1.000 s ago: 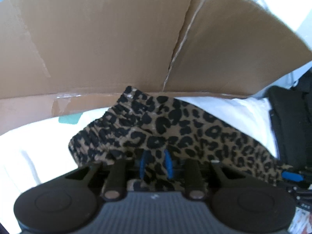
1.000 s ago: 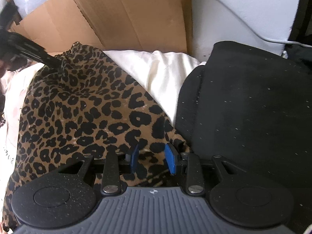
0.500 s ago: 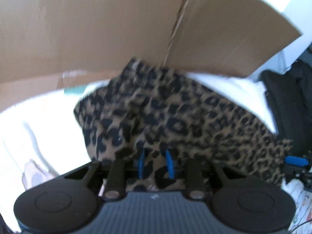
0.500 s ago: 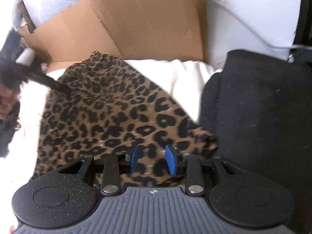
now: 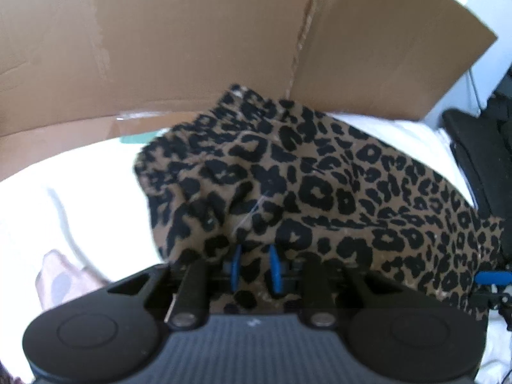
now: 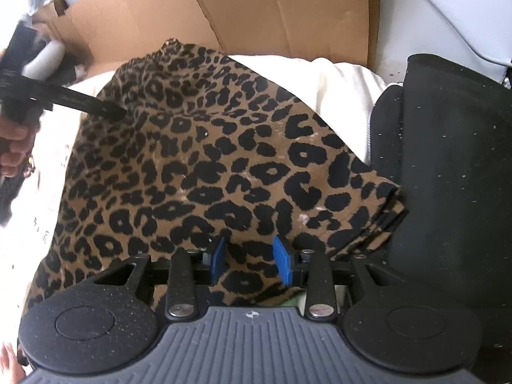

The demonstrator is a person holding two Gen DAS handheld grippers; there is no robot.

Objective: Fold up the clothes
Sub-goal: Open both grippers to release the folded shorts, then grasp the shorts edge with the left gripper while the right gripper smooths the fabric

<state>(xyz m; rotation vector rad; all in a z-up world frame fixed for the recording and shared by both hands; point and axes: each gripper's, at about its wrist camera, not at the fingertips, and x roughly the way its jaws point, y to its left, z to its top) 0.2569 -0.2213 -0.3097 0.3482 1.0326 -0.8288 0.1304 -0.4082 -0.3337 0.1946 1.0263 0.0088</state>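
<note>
Nearest you in the left wrist view, your left gripper (image 5: 254, 267) has its blue fingers (image 5: 236, 268) set close together with the leopard-print garment (image 5: 307, 192) bunched between them; the cloth drapes over the finger tips, so it looks pinched there, near the gathered end of the garment. In the right wrist view your right gripper (image 6: 251, 260) has its blue fingers (image 6: 218, 256) standing apart, with the garment's edge lying in the gap between them; you cannot tell whether the pads actually press the cloth.

The garment (image 6: 204, 166) is spread between the two grippers, lifted into a rumpled sheet rather than lying flat. Its folded, layered corner sits at the right side of it, just above your right gripper and touching the black cushion (image 6: 448, 160). On the garment's far left, the dark finger of the left gripper (image 6: 92, 107) reaches into the cloth, with your hand (image 6: 16, 147) behind it at the frame's edge.

Beneath and beyond the garment lies a white bedsheet (image 5: 64, 198), with a patch of it also showing at the garment's far right edge (image 6: 339, 80). A small pinkish item (image 5: 64, 278) sits on the sheet to the left of the garment, too blurred to identify.

Behind the garment stands a brown cardboard sheet (image 5: 160, 38), creased, its right panel angled away. The same cardboard (image 6: 256, 6) rises past the garment's far end in the right wrist view, beside a white wall.
</note>
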